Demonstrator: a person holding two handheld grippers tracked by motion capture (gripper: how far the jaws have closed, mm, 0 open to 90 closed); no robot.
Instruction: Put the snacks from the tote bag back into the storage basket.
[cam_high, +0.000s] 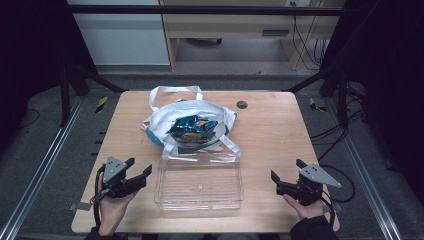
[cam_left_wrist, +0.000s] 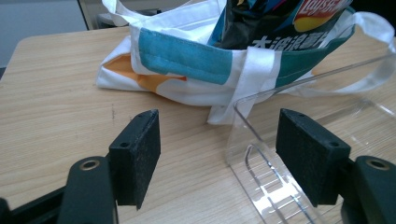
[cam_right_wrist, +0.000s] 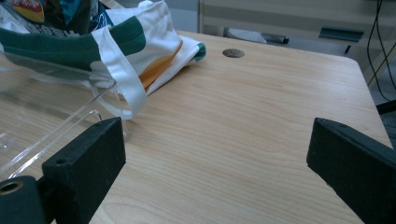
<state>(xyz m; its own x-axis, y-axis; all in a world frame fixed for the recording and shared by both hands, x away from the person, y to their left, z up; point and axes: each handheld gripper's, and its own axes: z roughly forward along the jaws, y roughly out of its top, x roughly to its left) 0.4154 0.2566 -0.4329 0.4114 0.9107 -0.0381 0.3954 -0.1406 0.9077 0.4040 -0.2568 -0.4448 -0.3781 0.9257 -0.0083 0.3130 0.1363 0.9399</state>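
Presently on the wooden table (cam_high: 280, 135) — four items, listed with condition.

Tote bag (cam_high: 165, 120): white cloth with teal and orange panels, lying at the table's middle, mouth open toward the person, handles (cam_high: 172, 91) splayed at the far side. One near strap drapes against the far rim of the bin.

Snack bag (cam_high: 192, 127): blue foil chip packet, seated in the tote's mouth and partly proud of it. The left gripper view shows its printed face (cam_left_wrist: 261, 28) just above the teal hem.

Clear plastic bin (cam_high: 199, 185): empty, rectangular, just nearer the person than the tote, touching its strap. Its corner (cam_left_wrist: 243, 112) sits close ahead of the left jaws.

Left gripper (cam_high: 140, 167): held low at the bin's left side, jaws spread wide, nothing between them. Right gripper (cam_high: 287, 175): held at the bin's right side, jaws likewise wide apart and empty, over bare wood.

Step in hand, by judgement: the start — both tools parked either side of the bin, packet not yet touched. The work looks to be emptying the tote into the bin. The next move likely calls for one gripper to pin the tote's hem or strap while the other pinches the packet's crimped top edge lightly, since foil slips and crushes.
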